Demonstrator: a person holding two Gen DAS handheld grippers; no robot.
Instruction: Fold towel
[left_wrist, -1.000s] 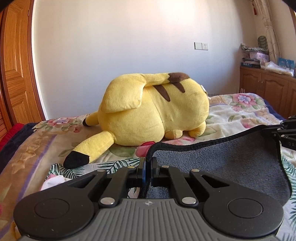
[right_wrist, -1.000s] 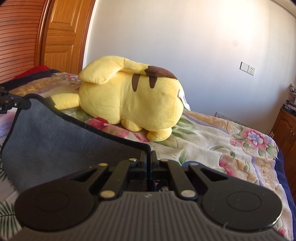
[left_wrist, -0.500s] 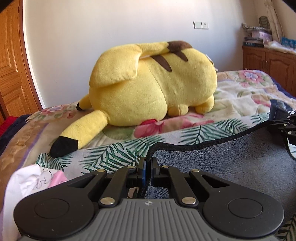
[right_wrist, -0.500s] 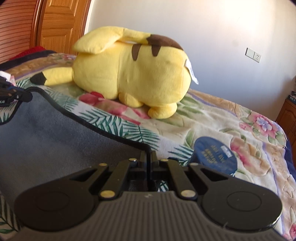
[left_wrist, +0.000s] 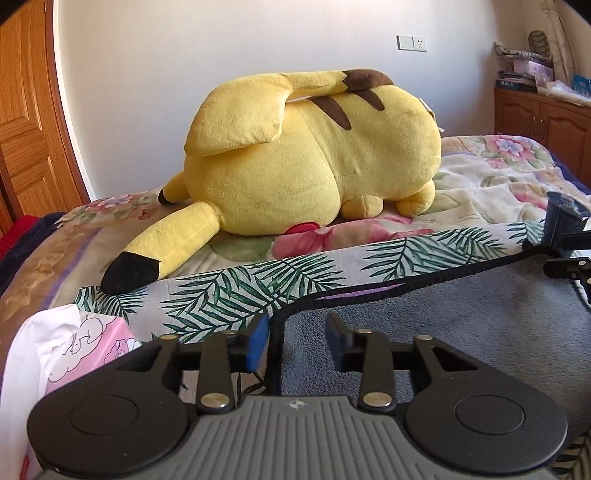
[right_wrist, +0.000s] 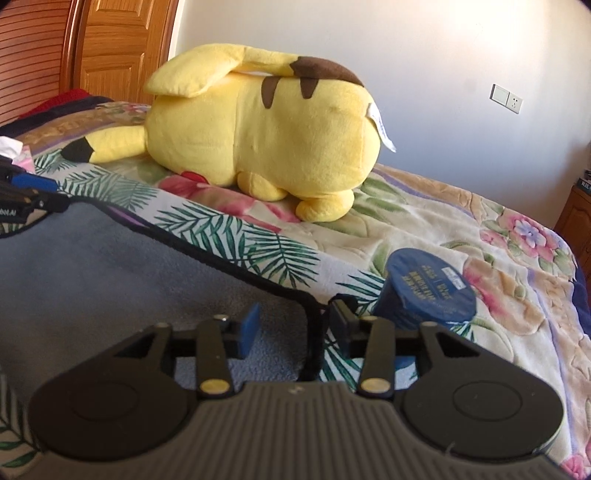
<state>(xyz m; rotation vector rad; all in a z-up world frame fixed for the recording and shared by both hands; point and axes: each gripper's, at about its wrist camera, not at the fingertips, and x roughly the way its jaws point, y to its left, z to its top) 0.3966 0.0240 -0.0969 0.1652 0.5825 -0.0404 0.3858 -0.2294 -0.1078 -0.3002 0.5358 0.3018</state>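
left wrist view: the left tongs (left_wrist: 297, 341) stood spread over a corner of the grey towel (left_wrist: 461, 325), which lay flat on the bed (left_wrist: 229, 295). the right tongs (right_wrist: 291, 328) likewise stood spread over its other corner, gripping nothing.

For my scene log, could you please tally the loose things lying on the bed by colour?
Grey: 1, the towel
Yellow: 1, the plush toy
Dark blue: 1, the round container
Pink and white: 1, the tissue pack
Total: 4
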